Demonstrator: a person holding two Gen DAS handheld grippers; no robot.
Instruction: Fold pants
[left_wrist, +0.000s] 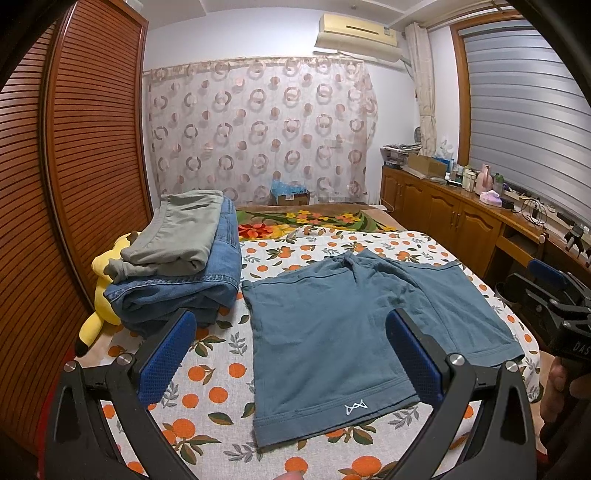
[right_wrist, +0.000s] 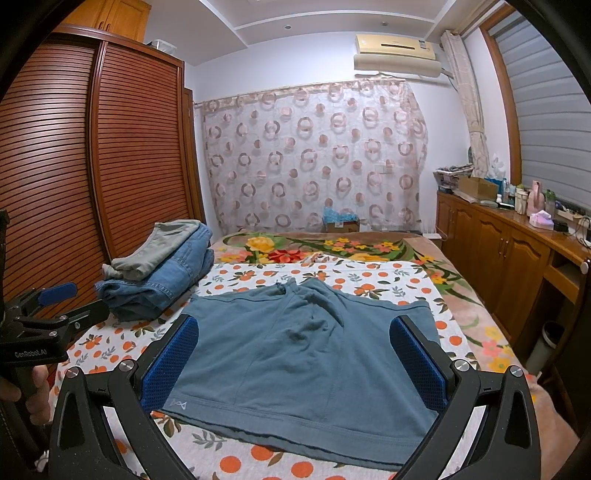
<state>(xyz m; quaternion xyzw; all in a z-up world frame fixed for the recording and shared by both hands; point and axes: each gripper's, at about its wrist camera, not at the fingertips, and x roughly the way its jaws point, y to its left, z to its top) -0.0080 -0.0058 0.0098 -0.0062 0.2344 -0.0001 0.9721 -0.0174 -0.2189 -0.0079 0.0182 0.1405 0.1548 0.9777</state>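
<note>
On bed: one teal shorts.

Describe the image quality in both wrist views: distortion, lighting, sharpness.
Left wrist view: strong fisheye bending the wardrobe, dark vignette corners, even indoor light, blue shorts sharp. Right wrist view: same barrel distortion, soft shadows in the shorts' creases, no glare, slight softness toward the edges.

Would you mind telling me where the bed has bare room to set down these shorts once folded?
Free: orange-print sheet beyond the teal shorts, toward the floral blanket. Also the near strip left of the shorts. Crowded: far left, with the folded clothes stack and yellow plush.
</note>
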